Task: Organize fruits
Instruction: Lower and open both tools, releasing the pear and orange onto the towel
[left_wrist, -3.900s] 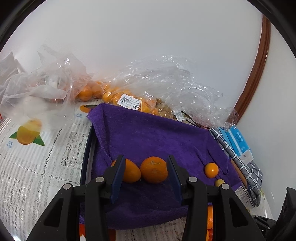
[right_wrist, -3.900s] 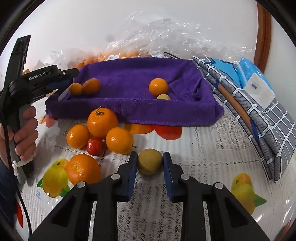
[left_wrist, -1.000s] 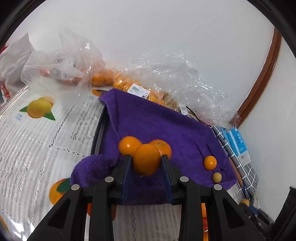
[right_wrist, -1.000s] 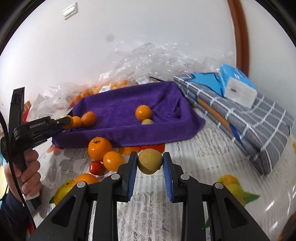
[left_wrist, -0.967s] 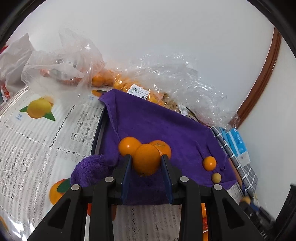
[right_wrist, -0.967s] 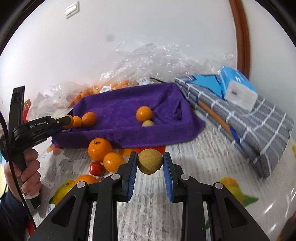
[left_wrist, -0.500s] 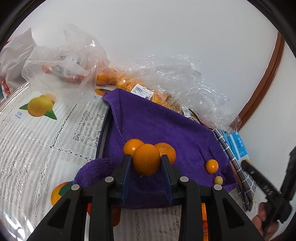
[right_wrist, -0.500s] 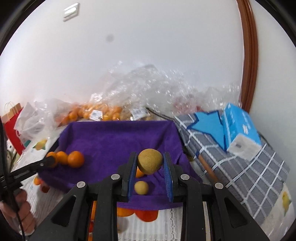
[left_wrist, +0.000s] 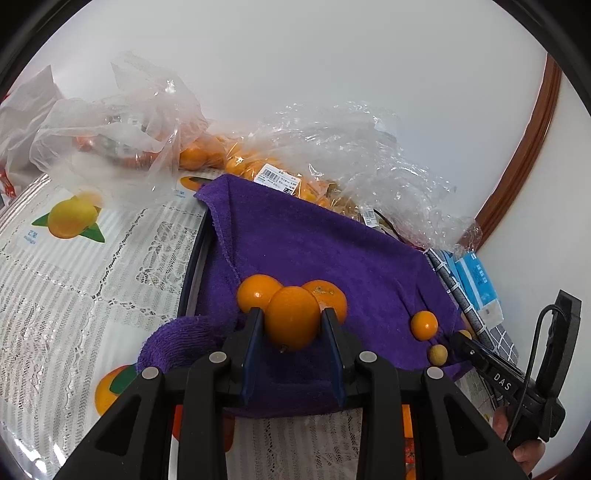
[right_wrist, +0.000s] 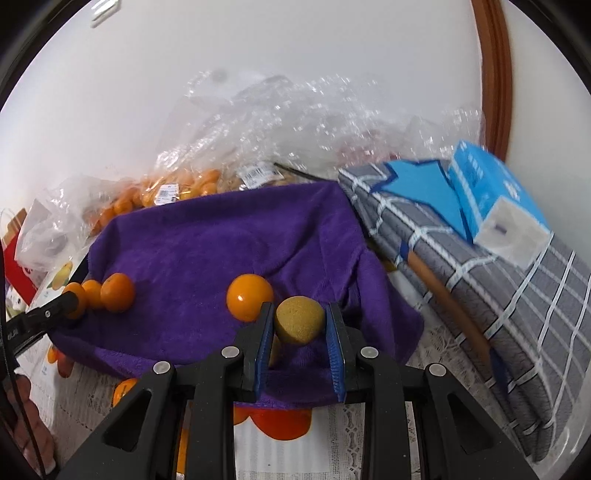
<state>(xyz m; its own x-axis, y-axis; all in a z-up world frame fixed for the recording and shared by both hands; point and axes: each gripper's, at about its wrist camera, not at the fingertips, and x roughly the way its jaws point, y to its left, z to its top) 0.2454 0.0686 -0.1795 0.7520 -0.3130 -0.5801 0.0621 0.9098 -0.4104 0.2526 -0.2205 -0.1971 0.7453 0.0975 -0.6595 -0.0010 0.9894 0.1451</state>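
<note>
Two fruits are in hand, and both sit over the purple towel (left_wrist: 314, 251) that lines the tray. The left gripper (left_wrist: 291, 325) has its jaws closed on an orange (left_wrist: 291, 317), pads pressing its two sides, held just above the towel's near left edge. Directly behind it, two more oranges (left_wrist: 258, 291) lie side by side on the towel, touching or nearly touching the held one as seen from the left wrist.

The right gripper (right_wrist: 300, 325) has its jaws clamped on a small tan-brown round fruit (right_wrist: 299, 319), possibly a longan, poised over the towel's near right part. Just left of it on the towel rests a single orange (right_wrist: 249, 297), and a second small tan fruit (right_wrist: 273, 354) shows partly behind the left jaw, lower down.

What matters for the coming move, as I judge it, is that each held fruit hangs right beside its own kind: oranges grouped at the towel's left end, the small fruits at its right. Both fruits are round, so no long axis constrains the release. The towel lies straight below and ahead of both sets of jaws, so a short lowering and release should do, with a risk of rolling on the soft cloth
</note>
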